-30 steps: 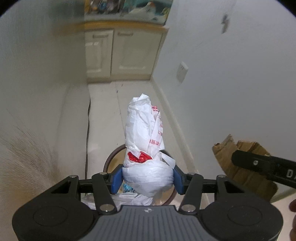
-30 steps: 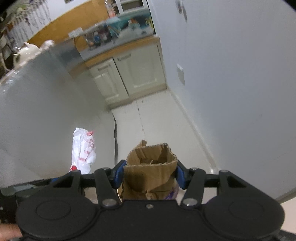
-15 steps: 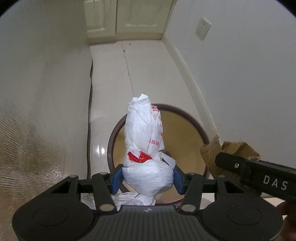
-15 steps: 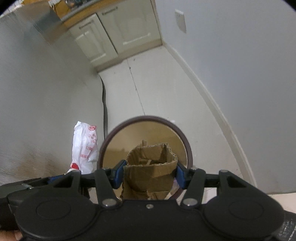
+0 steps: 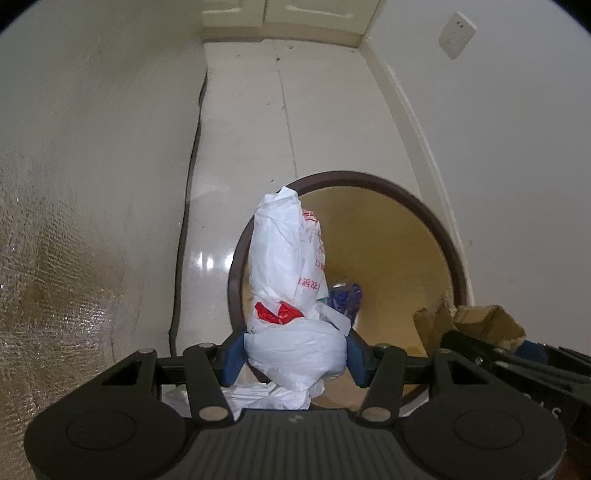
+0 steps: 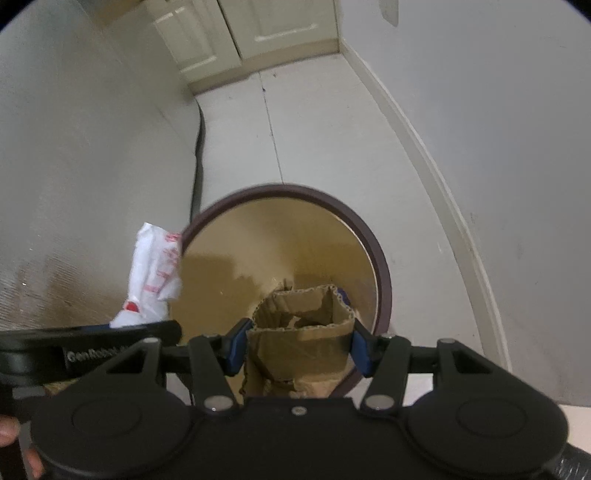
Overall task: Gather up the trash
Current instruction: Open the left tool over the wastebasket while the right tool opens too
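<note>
My left gripper is shut on a crumpled white plastic bag with red print, held over the left rim of a round trash bin with a dark rim and tan inside. A blue wrapper lies at the bin's bottom. My right gripper is shut on a torn brown cardboard box, held over the bin. The bag shows in the right wrist view, the cardboard in the left wrist view.
The bin stands on a pale tiled floor in a narrow passage between a white wall on the right and a shiny panel on the left. Cream cabinet doors close the far end. A dark cable runs along the left.
Both grippers have tilted down and moved forward, so the bin has come fully under them. Each still holds its item.
</note>
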A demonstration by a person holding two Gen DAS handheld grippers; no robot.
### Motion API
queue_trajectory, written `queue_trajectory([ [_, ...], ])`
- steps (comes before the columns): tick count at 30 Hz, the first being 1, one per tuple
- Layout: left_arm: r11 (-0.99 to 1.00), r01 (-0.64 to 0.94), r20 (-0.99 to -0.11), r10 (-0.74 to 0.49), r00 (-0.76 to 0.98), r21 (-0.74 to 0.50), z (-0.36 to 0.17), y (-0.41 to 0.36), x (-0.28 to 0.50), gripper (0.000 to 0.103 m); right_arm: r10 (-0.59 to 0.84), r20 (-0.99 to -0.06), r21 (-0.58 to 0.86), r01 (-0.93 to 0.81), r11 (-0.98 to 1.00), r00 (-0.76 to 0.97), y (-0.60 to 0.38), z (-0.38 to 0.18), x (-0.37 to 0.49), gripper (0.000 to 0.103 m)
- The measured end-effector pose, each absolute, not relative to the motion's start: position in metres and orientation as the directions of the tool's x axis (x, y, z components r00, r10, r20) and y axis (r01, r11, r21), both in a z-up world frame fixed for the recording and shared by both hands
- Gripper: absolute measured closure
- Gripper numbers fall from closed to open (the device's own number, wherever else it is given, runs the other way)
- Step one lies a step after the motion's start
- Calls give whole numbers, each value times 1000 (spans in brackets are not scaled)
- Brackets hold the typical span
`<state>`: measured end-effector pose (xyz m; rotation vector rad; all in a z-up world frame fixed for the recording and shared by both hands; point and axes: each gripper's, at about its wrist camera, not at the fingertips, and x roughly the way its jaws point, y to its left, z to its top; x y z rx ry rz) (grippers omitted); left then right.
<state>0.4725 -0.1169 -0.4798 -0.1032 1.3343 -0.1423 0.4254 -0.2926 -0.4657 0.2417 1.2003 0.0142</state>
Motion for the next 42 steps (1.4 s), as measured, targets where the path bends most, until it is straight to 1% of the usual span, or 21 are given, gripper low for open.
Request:
queue_trajectory([
  [10,983,55,-961,-182,209,-174,-493,-128,474,46,151,-923,209,130,969,353,-296,-475,432,47],
  [11,982,58,-959,-189,212,-181,-493,-129,474,44,151,-923,209,130,969,353,-296,-475,432,47],
  [13,983,53,-958,-185,218,-177,-491,-130,474,23,153,-922,212,132,968,356,-299,-476,430,47],
  [15,986,60,-960,-164,227,-154,-491,-130,473,23,154,-920,216,138,967,360,-301,-475,430,47],
  [23,989,73,-968,-144,203,-132,-496,-129,468,22,154,-917,221,148,964,367,-302,-478,428,47],
  [30,990,85,-973,-128,190,-114,-499,-127,463,17,166,-913,235,150,960,372,-305,-479,427,46],
  [38,993,82,-976,-102,194,-88,-496,-126,464,10,230,-885,306,132,943,405,-304,-475,425,44],
  [40,994,76,-976,-94,194,-81,-496,-125,464,9,247,-879,326,136,936,408,-305,-474,425,43],
  [41,994,75,-977,-91,193,-78,-496,-123,464,8,259,-875,340,138,930,408,-305,-475,425,40],
  [42,995,75,-978,-86,192,-73,-496,-122,464,7,276,-870,359,142,922,408,-305,-475,426,33],
])
